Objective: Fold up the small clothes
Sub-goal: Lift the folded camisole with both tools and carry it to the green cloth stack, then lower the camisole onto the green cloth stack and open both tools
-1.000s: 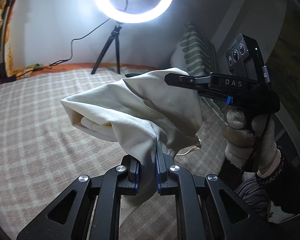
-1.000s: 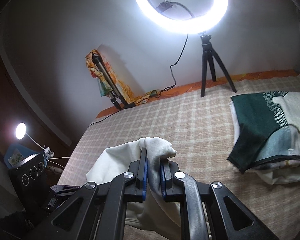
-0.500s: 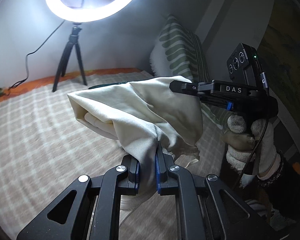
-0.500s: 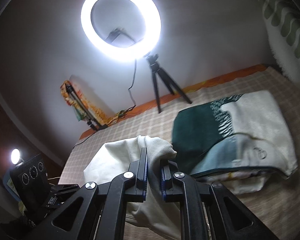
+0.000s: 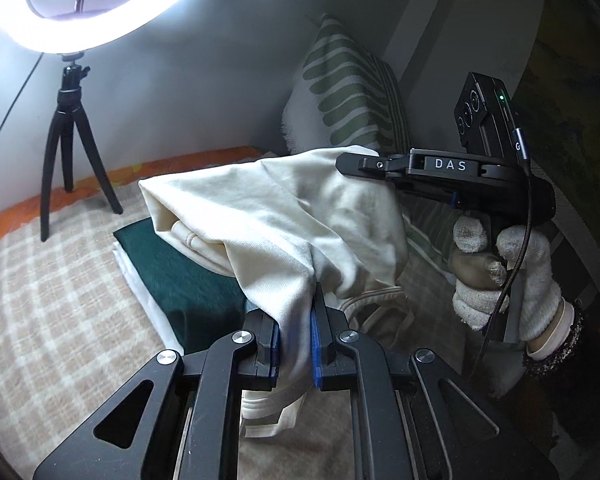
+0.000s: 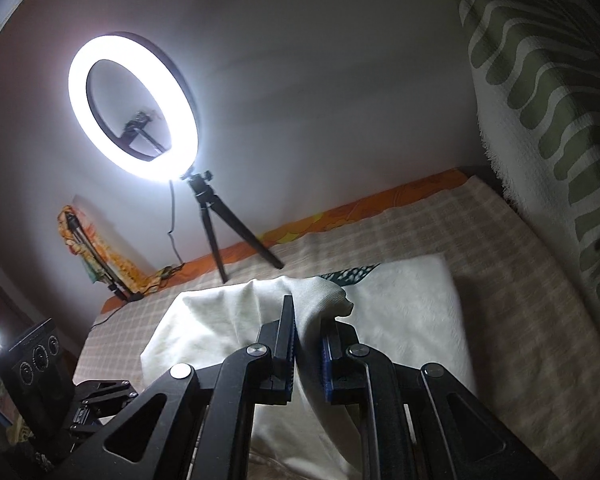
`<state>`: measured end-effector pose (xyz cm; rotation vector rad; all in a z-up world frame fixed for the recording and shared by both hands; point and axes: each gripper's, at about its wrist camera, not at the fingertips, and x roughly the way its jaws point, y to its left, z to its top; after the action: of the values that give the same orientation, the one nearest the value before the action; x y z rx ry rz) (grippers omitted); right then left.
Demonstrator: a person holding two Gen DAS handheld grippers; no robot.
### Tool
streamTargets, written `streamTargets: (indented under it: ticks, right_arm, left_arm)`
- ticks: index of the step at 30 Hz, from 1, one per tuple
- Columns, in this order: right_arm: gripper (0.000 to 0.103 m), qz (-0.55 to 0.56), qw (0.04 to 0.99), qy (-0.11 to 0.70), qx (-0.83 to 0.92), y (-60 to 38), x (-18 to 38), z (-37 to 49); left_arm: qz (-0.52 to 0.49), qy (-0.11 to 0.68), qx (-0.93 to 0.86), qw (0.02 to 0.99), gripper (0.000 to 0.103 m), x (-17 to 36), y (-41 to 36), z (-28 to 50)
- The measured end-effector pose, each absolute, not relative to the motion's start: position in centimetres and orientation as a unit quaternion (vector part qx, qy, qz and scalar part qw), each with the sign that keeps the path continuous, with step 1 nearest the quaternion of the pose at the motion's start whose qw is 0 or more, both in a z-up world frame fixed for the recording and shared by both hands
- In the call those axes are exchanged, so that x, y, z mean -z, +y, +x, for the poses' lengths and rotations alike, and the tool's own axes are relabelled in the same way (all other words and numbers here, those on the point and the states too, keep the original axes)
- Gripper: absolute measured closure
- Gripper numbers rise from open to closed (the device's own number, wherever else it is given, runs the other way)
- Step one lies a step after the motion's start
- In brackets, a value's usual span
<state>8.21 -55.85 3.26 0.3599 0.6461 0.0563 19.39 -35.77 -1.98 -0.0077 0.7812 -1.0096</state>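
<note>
The cream garment (image 5: 284,216), folded and held in the air between the left gripper (image 5: 296,344) and right gripper (image 6: 308,354), each clamped narrowly on an end, hangs right over the folded pile (image 5: 188,276) on the bed (image 5: 52,320), so it likely goes straight down.

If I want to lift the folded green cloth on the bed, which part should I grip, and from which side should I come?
Probably grip the green cloth at its near folded edge, coming from the front, low along the bed. It lies flat on a white cloth, and that edge is bare, while the cream garment, held by both grippers, hangs over its far part.
</note>
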Motion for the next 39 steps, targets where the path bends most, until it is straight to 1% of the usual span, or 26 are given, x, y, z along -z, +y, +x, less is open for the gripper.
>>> streamTargets:
  ticks: [10,14,19,20,21,23,24,25,28,31,32,34,37,38,39]
  right_arm:
    - [0.095,0.152,0.918,0.366,-0.012,-58.6,1.6,15.4]
    - [0.095,0.142,0.915,0.378,-0.008,-59.2,2.7,16.7]
    - [0.095,0.128,0.913,0.387,0.001,-59.4,3.5,17.6]
    - [0.095,0.122,0.913,0.389,0.004,-59.4,3.7,17.8]
    - [0.094,0.113,0.913,0.393,0.009,-59.3,3.9,18.0]
    - [0.092,0.097,0.911,0.401,0.02,-59.2,4.2,18.3]
    - [0.083,0.084,0.91,0.405,0.036,-59.2,4.3,18.4]
    - [0.078,0.074,0.908,0.409,0.053,-59.2,4.4,18.4]
    - [0.077,0.056,0.901,0.417,0.105,-59.7,4.4,18.1]
    - [0.075,0.067,0.903,0.405,0.127,-60.4,3.6,17.2]
    - [0.074,0.071,0.905,0.399,0.132,-60.4,3.2,16.7]
    - [0.069,0.074,0.908,0.389,0.135,-60.2,2.4,16.0]
    - [0.065,0.073,0.913,0.379,0.136,-59.6,1.4,14.8]
    - [0.063,0.07,0.914,0.375,0.137,-59.2,1.0,14.4]
    - [0.059,0.068,0.915,0.372,0.138,-58.9,0.7,14.1]
  left_arm:
    - [-0.019,0.422,0.449,0.788,0.093,6.1,-37.3,23.2]
    - [-0.033,0.438,0.44,0.783,0.093,7.0,-36.7,23.9]
    - [-0.031,0.453,0.426,0.782,0.09,7.4,-35.6,23.3]
    - [-0.031,0.455,0.423,0.783,0.087,7.4,-35.5,23.2]
    - [-0.033,0.459,0.419,0.783,0.082,7.3,-35.2,23.1]
    - [-0.036,0.463,0.412,0.784,0.08,7.2,-34.9,23.0]
    - [-0.035,0.462,0.411,0.785,0.08,7.1,-34.7,22.8]
    - [-0.032,0.461,0.409,0.787,0.08,7.0,-34.6,22.6]
    - [-0.016,0.447,0.405,0.798,0.08,6.1,-34.3,21.9]
    - [-0.011,0.437,0.4,0.806,0.079,5.2,-33.9,21.3]
    - [-0.01,0.433,0.398,0.809,0.077,4.8,-33.6,21.0]
    - [-0.012,0.427,0.397,0.812,0.072,4.3,-33.2,20.5]
    - [-0.012,0.416,0.397,0.818,0.064,3.2,-32.6,19.5]
    - [-0.01,0.411,0.396,0.821,0.059,2.8,-32.4,19.1]
    - [-0.008,0.404,0.397,0.824,0.055,2.4,-32.3,18.6]
